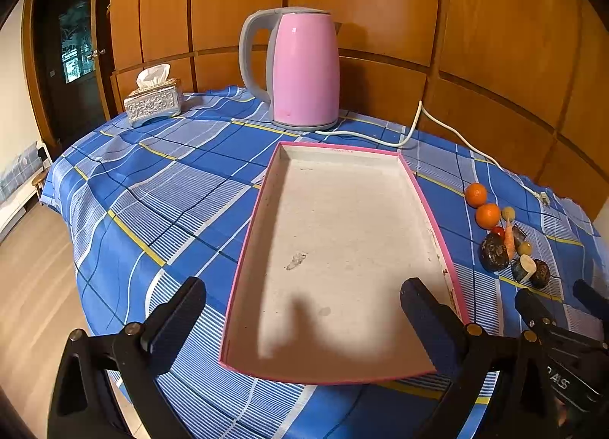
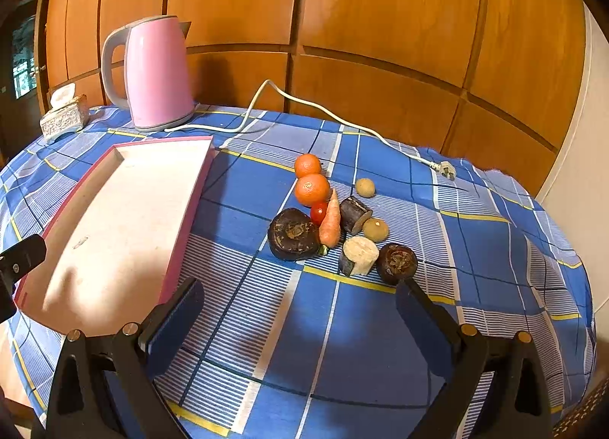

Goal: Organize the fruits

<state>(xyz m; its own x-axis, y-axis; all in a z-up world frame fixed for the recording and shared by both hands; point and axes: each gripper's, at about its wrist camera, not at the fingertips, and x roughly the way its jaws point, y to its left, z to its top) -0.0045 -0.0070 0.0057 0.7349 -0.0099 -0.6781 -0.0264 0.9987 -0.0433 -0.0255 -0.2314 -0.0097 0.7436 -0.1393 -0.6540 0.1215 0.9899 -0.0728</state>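
— While both tools hang above the round table's blue checked cloth [image 2: 266, 324], how do their jaws stand?

— The left gripper [image 1: 304, 309] is spread wide over the near end of the pink-rimmed tray [image 1: 262, 187] and holds nothing. The right gripper [image 2: 300, 305] is just as wide, empty, over bare cloth just short of the produce.

— Where is the fruit?

— On the cloth to the right of the tray, apart from it. Two oranges [image 2: 311, 189] touch, one behind the other. A small red tomato [image 2: 319, 212] sits against the nearer orange, with a carrot [image 2: 330, 224] beside it, and a large dark round one [image 2: 293, 235] in front. Two dark cut chunks [image 2: 357, 254], two small tan balls [image 2: 365, 187] and a smaller dark round one [image 2: 396, 263] lie to the right.

— And behind?

— A pink kettle [image 1: 304, 69] stands past the tray, its white cord [image 2: 342, 121] trailing across the cloth. A silver tissue box [image 1: 153, 102] sits at the far left edge.
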